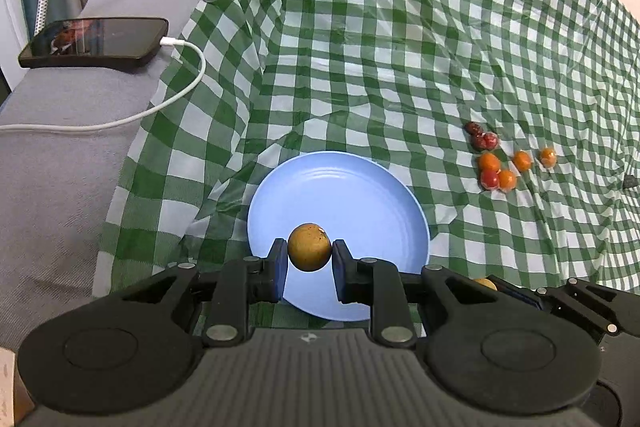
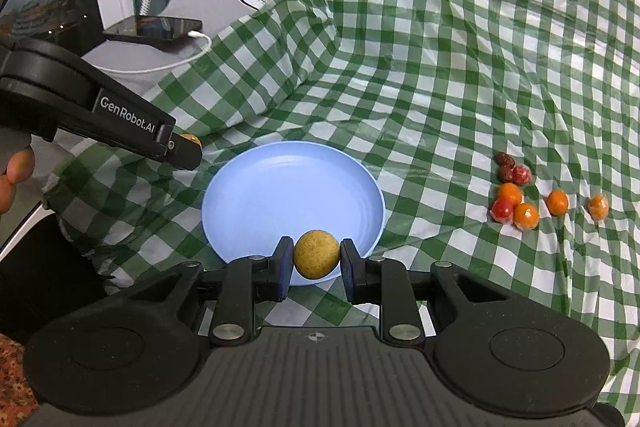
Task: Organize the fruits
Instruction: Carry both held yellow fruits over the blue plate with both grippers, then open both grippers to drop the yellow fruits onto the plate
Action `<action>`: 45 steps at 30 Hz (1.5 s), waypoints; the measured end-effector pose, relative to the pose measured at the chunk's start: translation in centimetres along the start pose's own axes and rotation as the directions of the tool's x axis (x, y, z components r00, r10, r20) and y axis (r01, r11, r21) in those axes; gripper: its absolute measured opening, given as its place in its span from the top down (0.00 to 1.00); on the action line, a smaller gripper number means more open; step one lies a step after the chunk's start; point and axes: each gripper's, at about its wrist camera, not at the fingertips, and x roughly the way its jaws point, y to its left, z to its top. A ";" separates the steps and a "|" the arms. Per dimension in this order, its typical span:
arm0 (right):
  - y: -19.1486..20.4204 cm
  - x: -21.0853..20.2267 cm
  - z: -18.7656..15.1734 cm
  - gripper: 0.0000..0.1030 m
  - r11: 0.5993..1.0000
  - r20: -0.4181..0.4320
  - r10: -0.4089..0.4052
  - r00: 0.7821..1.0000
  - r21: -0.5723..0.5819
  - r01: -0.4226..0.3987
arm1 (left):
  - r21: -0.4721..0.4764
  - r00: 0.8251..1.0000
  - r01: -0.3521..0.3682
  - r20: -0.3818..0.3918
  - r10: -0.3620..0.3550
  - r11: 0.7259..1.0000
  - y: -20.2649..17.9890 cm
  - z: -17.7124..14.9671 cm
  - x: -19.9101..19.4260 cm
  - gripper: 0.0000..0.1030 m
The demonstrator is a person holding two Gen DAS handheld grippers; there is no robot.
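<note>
Now I hold a yellow-brown fruit [image 1: 309, 247] pinched in my left claw [image 1: 310, 259] and another [image 2: 317, 254] in my right claw [image 2: 316, 263], both over the blue plate's [image 2: 280, 187] near rim, so I should lower before releasing, gently.

Below the jaws, the plate's [image 1: 312, 187] near rim is hidden behind the left gripper [image 1: 309, 259], and the cable [image 1: 120, 121] leaves the frame.
</note>
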 end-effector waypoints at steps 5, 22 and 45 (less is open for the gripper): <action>-0.1 1.9 0.4 0.74 1.000 -0.031 0.007 1.000 0.006 -0.007 | 0.003 0.999 -0.021 -0.029 0.021 1.000 0.5 0.4 2.1 0.75; -0.3 7.6 1.2 0.74 1.000 -0.115 0.014 0.993 -0.016 -0.016 | 0.035 0.989 -0.070 -0.130 0.074 0.997 1.5 1.1 9.3 0.75; -0.7 0.5 0.1 0.07 0.998 -0.110 -0.003 0.994 0.069 0.011 | 0.039 0.983 -0.167 -0.066 0.169 0.985 1.5 -1.8 0.4 0.00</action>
